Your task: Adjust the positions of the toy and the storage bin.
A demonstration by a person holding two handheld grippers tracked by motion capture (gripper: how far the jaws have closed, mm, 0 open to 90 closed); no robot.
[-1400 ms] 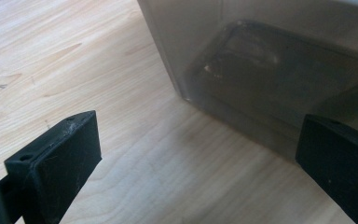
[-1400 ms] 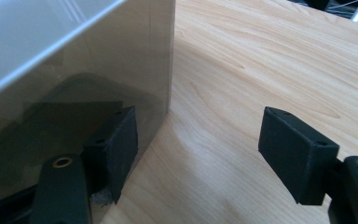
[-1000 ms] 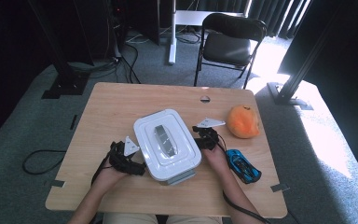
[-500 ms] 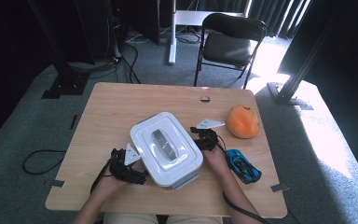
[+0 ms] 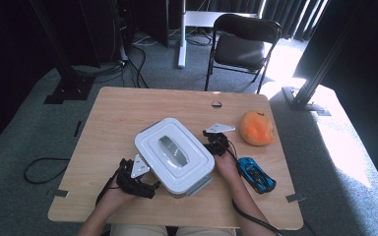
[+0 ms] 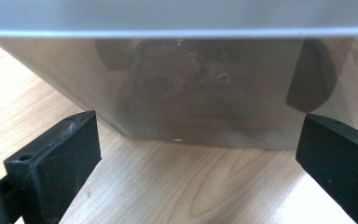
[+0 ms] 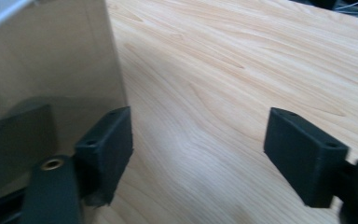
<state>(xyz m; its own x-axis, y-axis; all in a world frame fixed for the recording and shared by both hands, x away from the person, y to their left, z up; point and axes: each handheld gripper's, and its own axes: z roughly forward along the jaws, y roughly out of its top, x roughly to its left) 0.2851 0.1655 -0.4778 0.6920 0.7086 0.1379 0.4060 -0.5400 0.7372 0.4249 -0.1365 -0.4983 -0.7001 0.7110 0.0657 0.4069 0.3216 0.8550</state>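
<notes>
White lidded box (image 5: 174, 156) mid-table (image 5: 128, 108), left tool (image 5: 150, 188) and right tool (image 5: 212, 142) flanking it.

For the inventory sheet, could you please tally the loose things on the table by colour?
White-lidded clear box: 1
Orange plush fruit: 1
Blue toy car: 1
Total: 3

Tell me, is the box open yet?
Not yet. The white lid sits on the box, so nothing looks done. In hand: the left tongs and right tongs flank it, both open and gripping nothing. Left to do, probably: lift the lid; the orange toy and blue car wait nearby.
</notes>
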